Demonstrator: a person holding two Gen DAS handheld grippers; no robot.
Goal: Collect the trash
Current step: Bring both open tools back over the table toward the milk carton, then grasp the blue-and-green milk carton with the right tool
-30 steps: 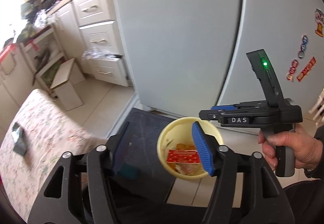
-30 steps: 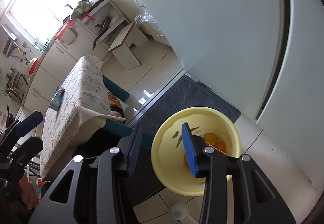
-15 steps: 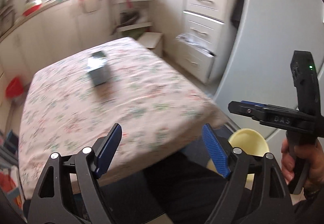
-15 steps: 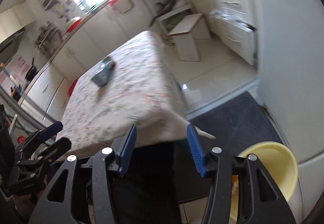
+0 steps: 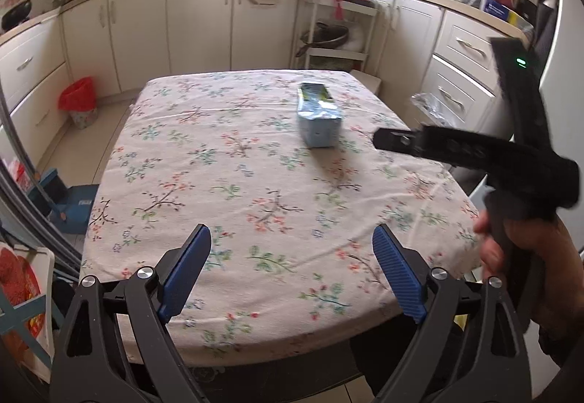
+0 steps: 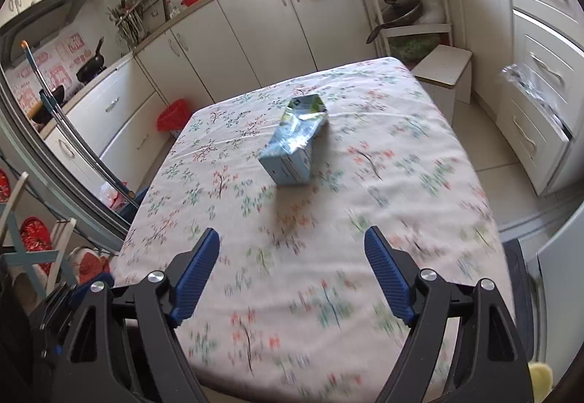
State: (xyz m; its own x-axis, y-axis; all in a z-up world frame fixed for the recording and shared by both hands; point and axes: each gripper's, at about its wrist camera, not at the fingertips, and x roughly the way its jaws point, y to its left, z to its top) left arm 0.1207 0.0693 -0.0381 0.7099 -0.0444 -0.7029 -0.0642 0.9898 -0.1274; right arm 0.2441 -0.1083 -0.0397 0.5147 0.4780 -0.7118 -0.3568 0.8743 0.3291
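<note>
A crumpled light-blue carton [image 5: 319, 118] lies on its side on the table with the floral cloth [image 5: 255, 191], toward the far right part. It also shows in the right wrist view [image 6: 295, 147], near the table's middle. My left gripper [image 5: 292, 271] is open and empty over the table's near edge. My right gripper [image 6: 292, 273] is open and empty, above the near half of the table; its black body [image 5: 474, 147] is held by a hand at the right of the left wrist view. A sliver of the yellow bin [image 6: 540, 375] shows at the bottom right.
Cream kitchen cabinets [image 5: 197, 16] run along the far wall and right side. A small bin with a red bag [image 5: 78, 102] stands on the floor at the far left. A white stool [image 6: 443, 74] stands beyond the table's right corner. The fridge [image 6: 558, 264] is at the right.
Both grippers have swung away from the yellow bin by the fridge and now face the table. Both sets of jaws stand wider open than before.
</note>
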